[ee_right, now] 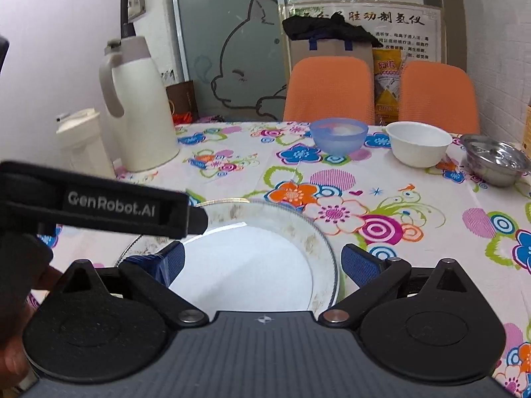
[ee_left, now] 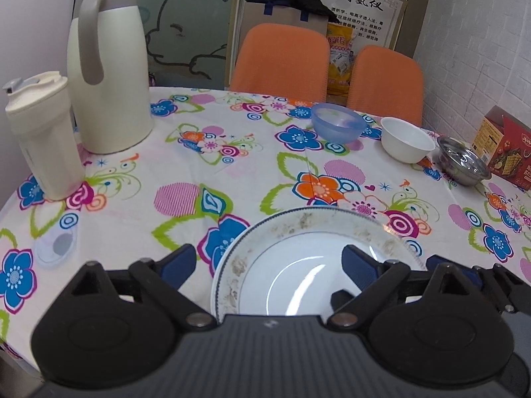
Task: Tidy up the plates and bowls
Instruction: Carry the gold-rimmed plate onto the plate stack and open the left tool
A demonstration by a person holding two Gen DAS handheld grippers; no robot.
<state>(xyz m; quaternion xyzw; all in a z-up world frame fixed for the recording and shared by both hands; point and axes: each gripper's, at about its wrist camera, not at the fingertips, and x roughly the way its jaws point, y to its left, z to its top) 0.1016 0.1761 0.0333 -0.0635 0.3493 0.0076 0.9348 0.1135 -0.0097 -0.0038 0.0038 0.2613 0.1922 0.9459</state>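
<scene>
Flowered tablecloth [ee_left: 212,179], blue bowl [ee_left: 337,122], white bowl [ee_left: 406,144], orange chairs [ee_left: 280,59].

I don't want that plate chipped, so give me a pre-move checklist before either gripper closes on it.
1. Left gripper open: ok, fingers spread wide.
2. Right gripper open: ok, fingers spread wide.
3. Plate lying flat on the tablecloth: cannot tell; the right wrist view shows a glint along its far rim that may be a second rim underneath.
4. Plate rim between a pair of fingers: not ok in the left view, where one finger sits over the plate's well; cannot tell on the right.
5. Blue bowl, white bowl and steel bowl apart from the plate: ok, all at the far side.
6. Grippers apart from each other: cannot tell, they look close.
</scene>
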